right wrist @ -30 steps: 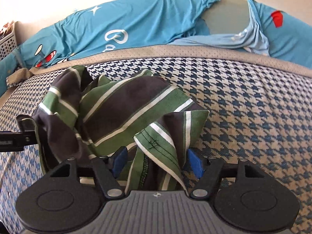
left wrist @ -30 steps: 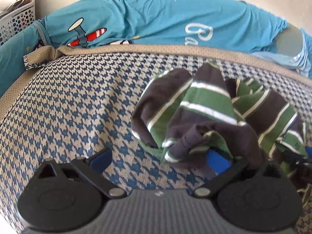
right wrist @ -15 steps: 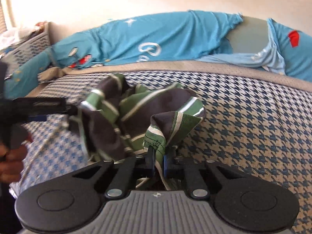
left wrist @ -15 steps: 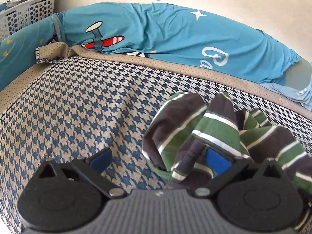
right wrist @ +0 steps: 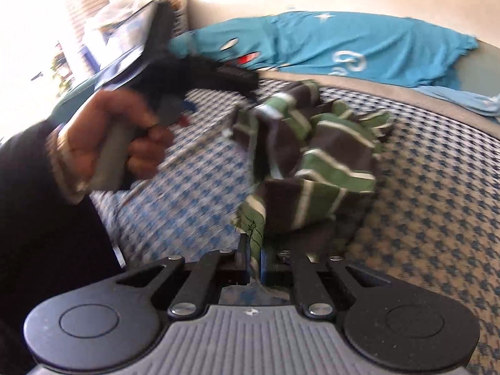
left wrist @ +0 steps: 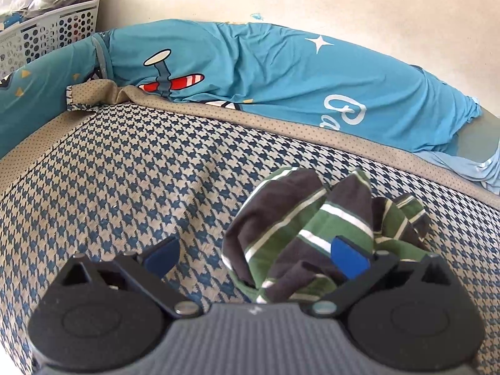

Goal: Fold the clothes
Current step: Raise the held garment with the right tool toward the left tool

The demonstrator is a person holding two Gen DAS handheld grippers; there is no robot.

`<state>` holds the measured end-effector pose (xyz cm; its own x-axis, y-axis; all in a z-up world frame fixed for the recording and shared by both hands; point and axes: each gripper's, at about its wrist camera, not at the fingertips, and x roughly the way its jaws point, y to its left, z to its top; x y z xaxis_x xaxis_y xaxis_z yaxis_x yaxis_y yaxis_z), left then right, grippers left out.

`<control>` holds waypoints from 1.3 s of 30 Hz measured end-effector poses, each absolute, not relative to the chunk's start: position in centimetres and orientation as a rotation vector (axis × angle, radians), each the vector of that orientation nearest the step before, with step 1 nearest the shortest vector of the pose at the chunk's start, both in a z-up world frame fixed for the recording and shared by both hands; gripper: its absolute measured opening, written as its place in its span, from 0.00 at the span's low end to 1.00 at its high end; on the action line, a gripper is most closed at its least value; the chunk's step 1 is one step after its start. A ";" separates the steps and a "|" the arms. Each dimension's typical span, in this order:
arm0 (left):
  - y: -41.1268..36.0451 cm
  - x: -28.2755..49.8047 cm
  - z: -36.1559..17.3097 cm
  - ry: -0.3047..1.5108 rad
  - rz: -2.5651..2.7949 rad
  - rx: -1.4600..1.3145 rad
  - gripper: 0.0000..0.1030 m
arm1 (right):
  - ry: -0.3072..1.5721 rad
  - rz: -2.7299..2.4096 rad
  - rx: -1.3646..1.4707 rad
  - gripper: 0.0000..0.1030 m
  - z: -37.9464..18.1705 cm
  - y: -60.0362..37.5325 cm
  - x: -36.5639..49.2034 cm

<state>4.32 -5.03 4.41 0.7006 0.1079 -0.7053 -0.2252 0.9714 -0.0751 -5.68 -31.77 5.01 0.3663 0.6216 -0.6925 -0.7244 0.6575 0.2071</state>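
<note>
In the right wrist view the left side is smeared by motion blur: the hand, the left tool it holds and the bedcover under them lose their edges, so the tool's tips cannot be made out. The dark sleeve runs off the left edge. In the left wrist view, the basket is cropped at the far left corner, and the striped shirt hides behind the near tool body.

The striped garment lies on the houndstooth mattress before the left gripper, toward its right finger; pillow behind, basket far left
</note>
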 end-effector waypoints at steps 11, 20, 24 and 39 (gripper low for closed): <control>-6.9 4.5 3.4 0.804 0.145 -0.084 1.00 | 0.883 1.042 -0.203 0.10 4.4 -29.8 -7.6; -6.1 5.5 1.1 0.905 0.271 0.022 1.00 | 0.786 0.978 -0.217 0.35 7.2 -31.4 -5.8; -4.8 5.2 0.3 0.946 0.304 0.036 1.00 | 0.735 0.875 -0.203 0.43 8.7 -32.7 -4.3; 0.0 4.0 1.6 0.934 0.344 -0.107 1.00 | 0.673 0.870 -0.124 0.45 7.0 -25.8 -0.2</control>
<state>3.96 0.00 1.60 0.5448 0.2438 -0.8023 -0.3356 0.9402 0.0578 -0.24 -25.78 6.98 0.4546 0.6654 -0.5921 -0.7403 0.6519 0.1641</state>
